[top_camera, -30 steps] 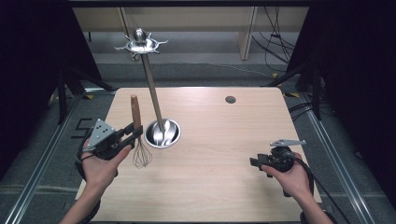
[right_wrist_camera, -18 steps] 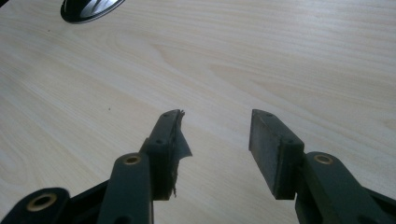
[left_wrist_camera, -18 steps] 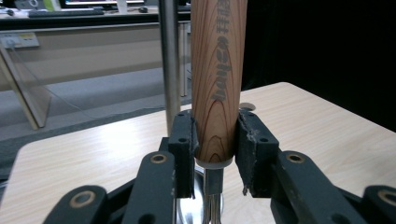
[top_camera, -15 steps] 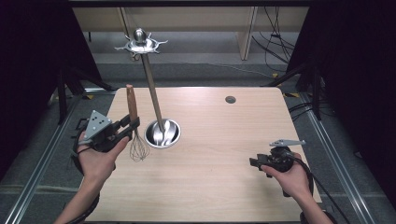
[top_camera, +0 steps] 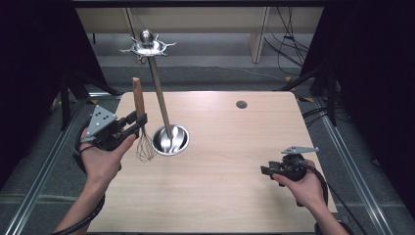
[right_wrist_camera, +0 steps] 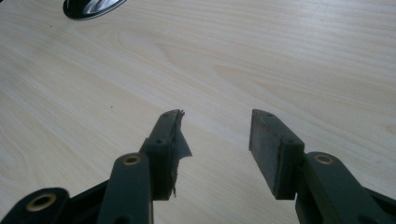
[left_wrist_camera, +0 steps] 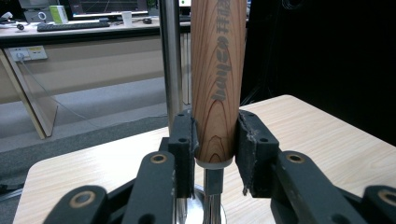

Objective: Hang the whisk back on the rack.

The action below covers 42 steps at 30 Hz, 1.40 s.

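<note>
A whisk [top_camera: 139, 105] with a wooden handle [left_wrist_camera: 218, 70] and wire loops [top_camera: 145, 147] stands upright at the table's left. My left gripper [top_camera: 138, 119] is shut on the handle's lower end, both pads [left_wrist_camera: 184, 140] pressed on the wood. Just right of it rises a steel utensil stand: a round base [top_camera: 171, 140], a tall pole [top_camera: 159, 90] [left_wrist_camera: 170, 56] and a hook crown [top_camera: 146, 46]. My right gripper [top_camera: 266, 170] [right_wrist_camera: 215, 135] sits low near the table's front right, open, nothing between its jaws.
The light wooden table [top_camera: 235, 147] has a small dark hole [top_camera: 241, 104] near its far edge. The stand's base edge [right_wrist_camera: 91, 7] peeks in at the top of the right gripper view. Metal frame rails run along both table sides.
My left gripper has lifted the whisk and turned it more upright, its handle now nearer the stand's pole. The right gripper has stayed put.
</note>
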{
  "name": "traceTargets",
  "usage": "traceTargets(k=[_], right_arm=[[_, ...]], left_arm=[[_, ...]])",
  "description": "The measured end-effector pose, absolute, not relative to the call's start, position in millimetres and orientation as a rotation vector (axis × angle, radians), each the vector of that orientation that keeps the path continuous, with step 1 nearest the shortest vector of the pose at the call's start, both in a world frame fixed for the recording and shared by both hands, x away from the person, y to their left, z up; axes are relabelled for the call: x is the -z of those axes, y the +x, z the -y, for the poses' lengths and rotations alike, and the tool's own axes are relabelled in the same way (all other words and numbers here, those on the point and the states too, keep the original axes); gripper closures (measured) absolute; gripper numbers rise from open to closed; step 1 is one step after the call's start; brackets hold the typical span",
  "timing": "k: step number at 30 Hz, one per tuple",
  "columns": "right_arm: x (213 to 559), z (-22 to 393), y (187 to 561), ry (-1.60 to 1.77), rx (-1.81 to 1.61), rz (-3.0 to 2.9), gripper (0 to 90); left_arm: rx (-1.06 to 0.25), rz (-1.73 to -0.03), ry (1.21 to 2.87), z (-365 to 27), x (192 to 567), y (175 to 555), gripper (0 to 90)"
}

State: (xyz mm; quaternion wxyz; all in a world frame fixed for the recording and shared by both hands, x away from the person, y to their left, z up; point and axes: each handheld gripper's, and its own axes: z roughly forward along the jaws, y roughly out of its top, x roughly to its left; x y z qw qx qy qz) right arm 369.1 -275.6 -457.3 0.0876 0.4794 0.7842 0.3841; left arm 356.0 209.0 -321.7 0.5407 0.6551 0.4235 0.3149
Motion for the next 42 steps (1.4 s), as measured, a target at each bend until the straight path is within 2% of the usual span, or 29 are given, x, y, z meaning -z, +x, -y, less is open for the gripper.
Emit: traceTargets(k=[30, 35, 42], right_arm=[[456, 273, 367, 1.443, -1.118, -2.343, 54.2], [458, 271, 367, 1.485, -1.206, -2.355, 54.1], [457, 273, 368, 1.429, -1.133, -2.338, 54.1]], left_arm=[[-0.735, -0.998, 1.556, -206, 304, 364, 68.8], [-0.736, -0.994, 1.558, -205, 302, 365, 68.8], [-0.734, -0.984, 1.571, -206, 297, 365, 68.8]])
